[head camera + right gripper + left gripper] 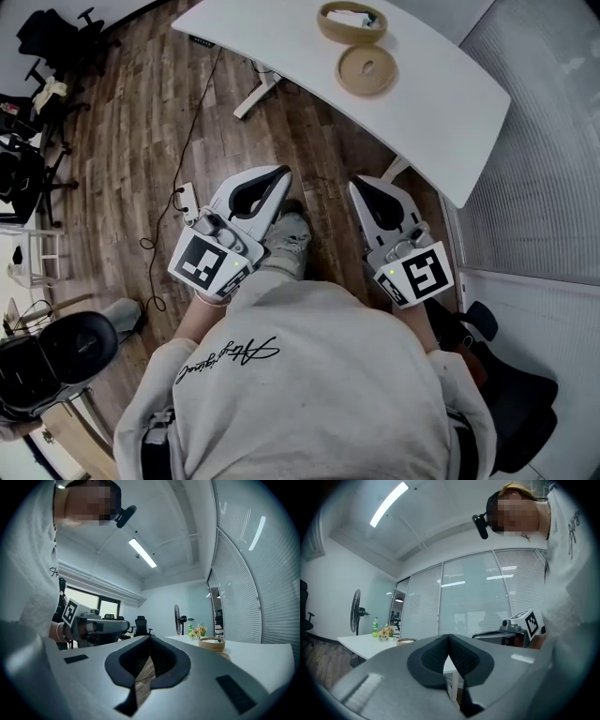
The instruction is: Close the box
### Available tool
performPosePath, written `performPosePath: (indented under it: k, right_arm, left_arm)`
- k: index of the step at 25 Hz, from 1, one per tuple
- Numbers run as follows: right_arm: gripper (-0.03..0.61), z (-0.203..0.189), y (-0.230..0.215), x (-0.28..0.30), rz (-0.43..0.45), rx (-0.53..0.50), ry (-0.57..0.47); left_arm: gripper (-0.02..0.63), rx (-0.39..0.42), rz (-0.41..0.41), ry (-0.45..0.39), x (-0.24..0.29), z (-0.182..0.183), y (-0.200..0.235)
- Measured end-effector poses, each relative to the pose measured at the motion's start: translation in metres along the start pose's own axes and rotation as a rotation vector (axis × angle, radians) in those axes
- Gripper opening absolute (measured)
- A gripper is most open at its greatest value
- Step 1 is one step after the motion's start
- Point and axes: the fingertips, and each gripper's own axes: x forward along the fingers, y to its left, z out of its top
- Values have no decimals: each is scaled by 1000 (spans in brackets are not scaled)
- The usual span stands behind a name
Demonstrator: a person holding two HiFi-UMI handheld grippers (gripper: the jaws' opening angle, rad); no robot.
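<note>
A person (300,375) in a light sweatshirt stood on the wood floor (141,122) short of the white table (431,103), with a gripper levelled in each hand toward it. The left gripper (278,174) had its jaws pressed fully together, the dark pads meeting along one seam with nothing between them, as its own view confirmed (449,637). The right gripper (357,186) was likewise closed at the tips and empty (150,639); only a thin sliver of floor showed behind its pads. Both tools hung off the table's near edge, well apart from anything on it.

The round wooden box (352,21) sat open on the table, toward its far side. Its lid (367,69) lay flat on the tabletop just beside the box, on the side nearer the person, and neither gripper touched either piece.

A green bottle (375,626) and a small bunch of flowers (386,632) stood on the table beyond the box. A standing fan (356,611) rose behind the table's far end. A power strip (187,199) lay on the floor off the table's left.
</note>
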Motion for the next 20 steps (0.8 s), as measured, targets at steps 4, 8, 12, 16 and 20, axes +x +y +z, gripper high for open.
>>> performPosePath:
  k: [4, 8, 12, 16, 20]
  right_arm:
    - [2, -1, -13, 11, -11, -14, 3]
    - [2, -3, -33, 30, -28, -27, 6]
    - [2, -7, -53, 54, -45, -33, 13]
    - [2, -9, -76, 78, -71, -41, 21]
    - [2, -7, -100, 103, -103, -39, 15]
  left_arm:
    - [-11, 1, -11, -7, 14, -1, 14]
    - [-11, 6, -31, -15, 33, -3, 35]
    - [-11, 15, -46, -24, 51, -1, 61]
    - [-11, 19, -74, -17, 73, -4, 87]
    - [-11, 27, -111, -26, 99, 0, 115]
